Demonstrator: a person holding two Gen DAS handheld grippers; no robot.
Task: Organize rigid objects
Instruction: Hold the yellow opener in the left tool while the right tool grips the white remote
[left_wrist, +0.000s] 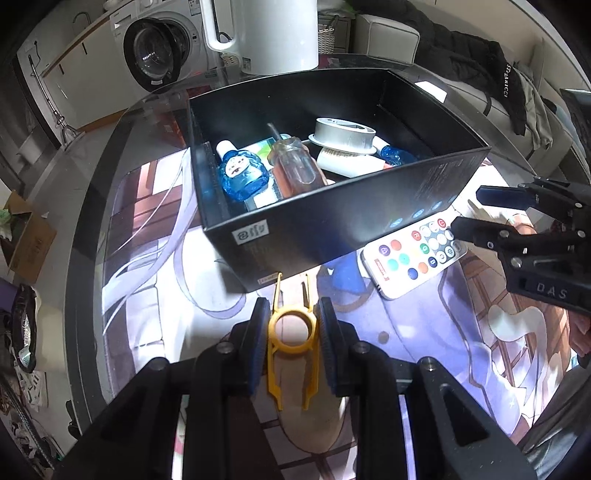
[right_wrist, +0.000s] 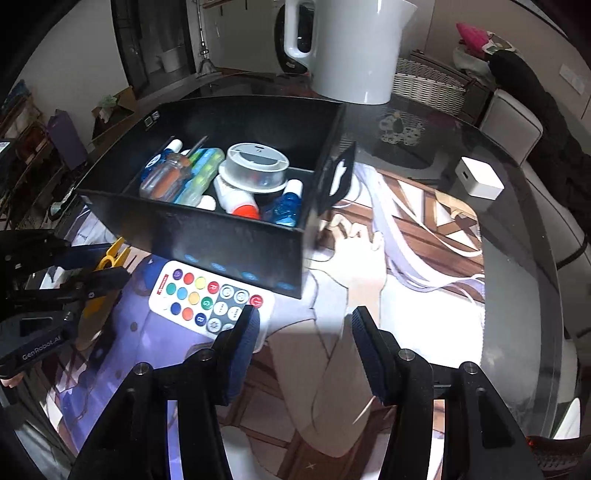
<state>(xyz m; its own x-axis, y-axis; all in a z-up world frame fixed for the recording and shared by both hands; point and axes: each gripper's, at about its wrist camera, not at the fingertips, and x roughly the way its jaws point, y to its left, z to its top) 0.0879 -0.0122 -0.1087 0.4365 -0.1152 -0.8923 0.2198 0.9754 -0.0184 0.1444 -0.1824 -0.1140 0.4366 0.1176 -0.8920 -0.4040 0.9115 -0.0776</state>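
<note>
Fingers (left_wrist: 258, 343) of the left gripper (left_wrist: 291, 334) are closed on a yellow plastic tool (left_wrist: 293, 349), gripped at its ring; its long axis runs along the fingers, prongs aimed at the black box (left_wrist: 332, 229). Its rear end is cut off by the gripper body. Jaws of the right gripper (right_wrist: 303, 336) are held partly apart and empty, beside a white remote (right_wrist: 210, 299) lying flat against the box front. Box contents are partly hidden by its wall.

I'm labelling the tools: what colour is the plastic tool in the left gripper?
Yellow. The plastic tool shows best in the left wrist view, clamped in the left gripper.
</note>
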